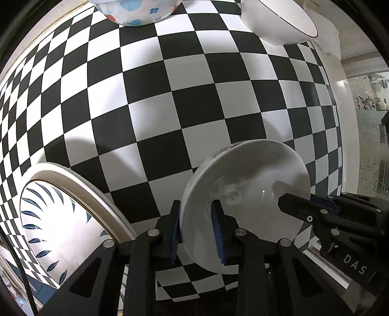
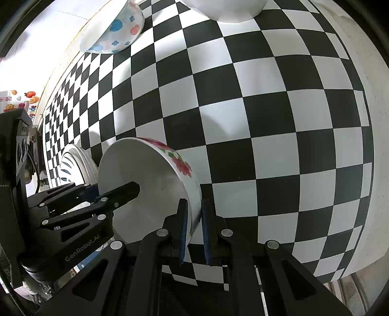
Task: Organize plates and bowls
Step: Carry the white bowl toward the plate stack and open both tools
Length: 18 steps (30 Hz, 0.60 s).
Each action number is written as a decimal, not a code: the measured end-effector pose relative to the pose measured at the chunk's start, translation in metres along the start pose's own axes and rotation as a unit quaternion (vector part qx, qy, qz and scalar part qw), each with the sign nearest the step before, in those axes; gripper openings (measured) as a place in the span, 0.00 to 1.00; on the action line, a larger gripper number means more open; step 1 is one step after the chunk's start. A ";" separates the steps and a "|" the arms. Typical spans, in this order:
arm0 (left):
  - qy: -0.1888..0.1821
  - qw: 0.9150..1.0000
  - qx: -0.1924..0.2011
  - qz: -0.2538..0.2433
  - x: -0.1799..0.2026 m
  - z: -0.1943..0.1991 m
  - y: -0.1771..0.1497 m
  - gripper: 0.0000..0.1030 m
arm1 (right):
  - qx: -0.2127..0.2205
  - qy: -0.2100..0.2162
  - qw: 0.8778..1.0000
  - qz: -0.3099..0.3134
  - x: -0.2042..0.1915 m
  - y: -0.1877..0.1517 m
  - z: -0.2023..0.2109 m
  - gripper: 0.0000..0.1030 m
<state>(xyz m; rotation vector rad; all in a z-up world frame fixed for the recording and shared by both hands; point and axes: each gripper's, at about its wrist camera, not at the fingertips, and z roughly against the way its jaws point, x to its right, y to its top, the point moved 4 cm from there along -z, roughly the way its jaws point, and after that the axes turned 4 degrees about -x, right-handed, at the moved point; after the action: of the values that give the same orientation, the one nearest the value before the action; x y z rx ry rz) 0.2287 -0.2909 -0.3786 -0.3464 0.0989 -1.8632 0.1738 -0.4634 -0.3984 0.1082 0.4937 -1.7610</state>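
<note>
We hold one glazed white ceramic bowl with red flowers on its outer wall [image 2: 150, 179] between both tools, opposite each other on its rim. The left tool [image 1: 198, 231] is nearly closed, its blue pads clamped on the rim wall, one inside and one outside; the right tool [image 2: 194, 231] grips the opposite rim the same way, closed down to the wall's thickness. The bowl is tilted, low over the black-and-white checkered table [image 1: 194, 102]; we cannot tell whether its base touches. We judge the bowl rigid, moderately heavy, brittle and slick under the pads, so the rim wall is the correct place to hold, with the pads seated deep and both grips kept level. Just beside it, on the left, lies a wide white plate with blue leaf marks [image 1: 56, 218], a likely base for stacking. Far across the table stand a white bowl with blue and red dots [image 1: 138, 12] and a plain white bowl with a dark rim line [image 1: 274, 21], well apart from each other.
</note>
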 end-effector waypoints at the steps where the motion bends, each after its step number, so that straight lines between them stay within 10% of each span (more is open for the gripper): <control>1: 0.000 1.000 -0.002 0.003 -0.002 0.000 -0.001 0.21 | 0.000 0.000 1.000 0.000 0.001 0.000 0.000 0.12; 10: -0.016 0.994 0.090 0.055 -0.029 0.087 0.001 0.31 | 0.038 0.000 0.999 -0.009 0.016 0.001 0.059 0.18; 18: -0.029 0.983 0.134 0.121 -0.090 0.120 0.093 0.32 | 0.136 0.020 0.990 0.033 -0.032 0.095 0.125 0.32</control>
<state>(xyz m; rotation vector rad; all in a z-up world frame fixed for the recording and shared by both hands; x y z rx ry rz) 0.3730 -0.2227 -0.3038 -0.1917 -0.1432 -1.6005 0.2953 -0.4978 -0.3005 0.3484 0.2734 -1.7558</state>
